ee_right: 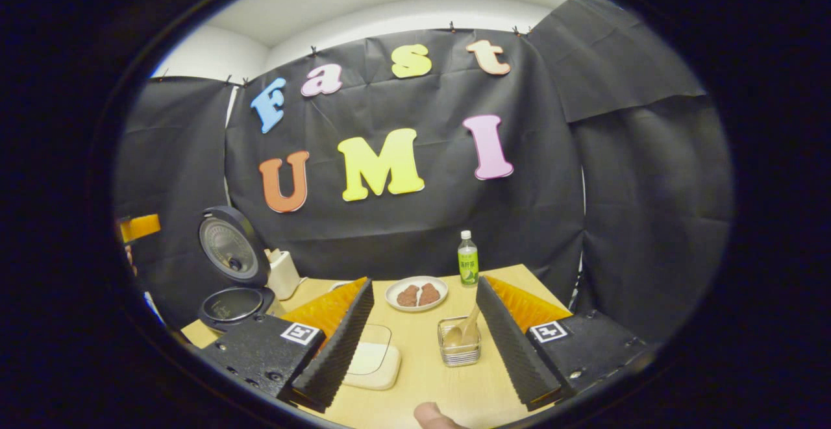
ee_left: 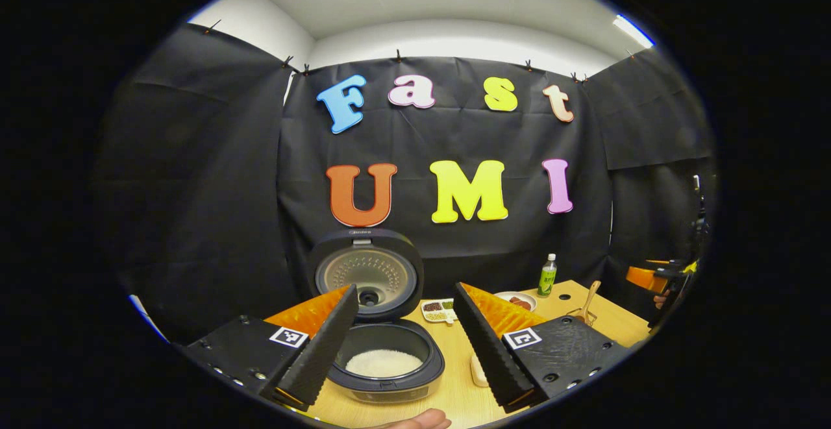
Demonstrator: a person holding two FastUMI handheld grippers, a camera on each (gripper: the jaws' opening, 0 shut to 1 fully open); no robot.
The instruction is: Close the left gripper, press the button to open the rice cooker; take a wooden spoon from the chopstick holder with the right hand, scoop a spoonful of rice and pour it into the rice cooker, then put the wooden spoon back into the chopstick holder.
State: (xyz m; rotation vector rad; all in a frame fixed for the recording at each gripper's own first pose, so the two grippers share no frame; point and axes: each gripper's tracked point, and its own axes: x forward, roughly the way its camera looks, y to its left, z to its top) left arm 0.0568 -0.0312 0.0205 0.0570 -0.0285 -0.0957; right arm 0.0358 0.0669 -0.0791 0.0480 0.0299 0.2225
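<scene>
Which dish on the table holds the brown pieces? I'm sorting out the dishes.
The round white plate beside the green-labelled bottle holds them. The divided dish by the rice cooker holds small grains instead.

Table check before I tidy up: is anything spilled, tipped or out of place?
Nothing stands out. The rice cooker stands open with rice inside, the wooden spoon sits in its chopstick holder, and the bottle is upright.

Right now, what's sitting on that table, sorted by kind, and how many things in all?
Rice cooker: 1, lid up
Bottle: 1
Plate of food: 1
Divided dish of beans: 1
Wire holder with a wooden spoon: 1 each, 2
Lidded box: 1
Total: 7
</scene>
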